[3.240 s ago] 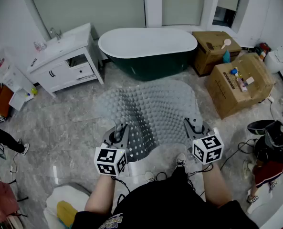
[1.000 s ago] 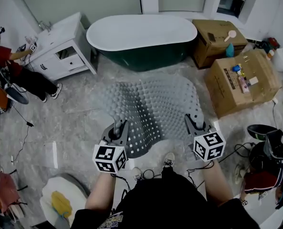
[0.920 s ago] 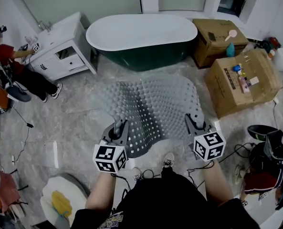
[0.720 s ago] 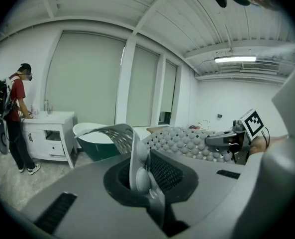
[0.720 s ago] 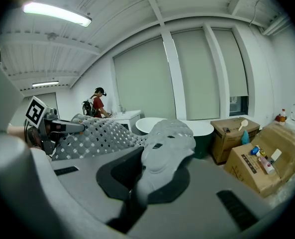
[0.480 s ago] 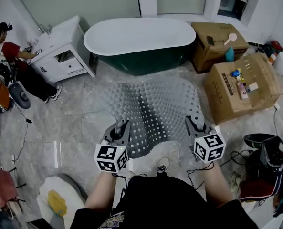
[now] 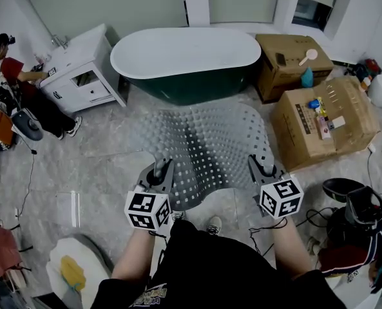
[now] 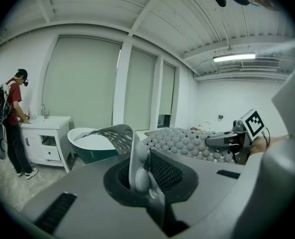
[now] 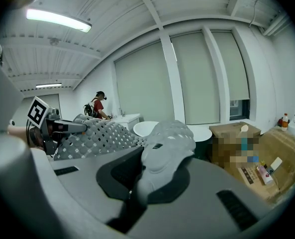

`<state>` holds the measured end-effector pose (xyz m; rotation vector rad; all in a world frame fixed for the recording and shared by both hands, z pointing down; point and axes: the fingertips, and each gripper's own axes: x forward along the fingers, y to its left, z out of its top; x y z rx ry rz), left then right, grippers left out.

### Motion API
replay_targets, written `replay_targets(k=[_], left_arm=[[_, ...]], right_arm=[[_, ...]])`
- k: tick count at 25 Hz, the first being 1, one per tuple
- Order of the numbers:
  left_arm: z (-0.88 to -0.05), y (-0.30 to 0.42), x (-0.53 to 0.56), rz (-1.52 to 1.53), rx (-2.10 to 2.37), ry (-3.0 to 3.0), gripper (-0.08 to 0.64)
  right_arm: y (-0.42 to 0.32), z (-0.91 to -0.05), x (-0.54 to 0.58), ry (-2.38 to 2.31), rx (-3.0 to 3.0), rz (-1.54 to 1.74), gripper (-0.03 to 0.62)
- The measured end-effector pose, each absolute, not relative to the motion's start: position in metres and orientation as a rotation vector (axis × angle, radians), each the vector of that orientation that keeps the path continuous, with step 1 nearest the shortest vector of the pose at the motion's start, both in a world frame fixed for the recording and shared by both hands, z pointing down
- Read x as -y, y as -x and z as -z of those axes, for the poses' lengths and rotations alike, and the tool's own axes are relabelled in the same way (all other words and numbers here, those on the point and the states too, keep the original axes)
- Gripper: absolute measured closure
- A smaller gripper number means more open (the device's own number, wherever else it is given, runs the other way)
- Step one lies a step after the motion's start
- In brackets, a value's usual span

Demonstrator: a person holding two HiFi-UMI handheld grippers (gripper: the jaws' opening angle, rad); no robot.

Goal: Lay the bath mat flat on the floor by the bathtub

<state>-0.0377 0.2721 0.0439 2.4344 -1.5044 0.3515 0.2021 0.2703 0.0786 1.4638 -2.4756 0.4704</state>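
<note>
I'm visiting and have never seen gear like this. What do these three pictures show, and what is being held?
There is no robot: a person holds a grasping tool in each hand. The wide picture is from a camera on the person's head, looking down; the other two are from cameras riding on each tool, looking along its jaws. The left tool and the right tool are each shut on a near corner of a grey bath mat, holding it up. Beyond it a bathtub stands on the marble floor, with cardboard boxes to its right.
</note>
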Motion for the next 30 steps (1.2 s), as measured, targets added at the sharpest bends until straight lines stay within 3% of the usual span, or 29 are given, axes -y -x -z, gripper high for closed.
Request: replay_targets(k=[14,30], left_arm=[[-0.033,0.026,-0.217,-0.369,1.477,-2.482,0.525],[-0.063,0.067,-0.065,-0.347,1.409,-2.473,0.525]], right_arm=[[-0.205,-0.072,-0.221,-1.470,2.485,-0.453,0.561],[-0.172,-0.093,-0.081,-1.523,2.399,-0.493,0.561]])
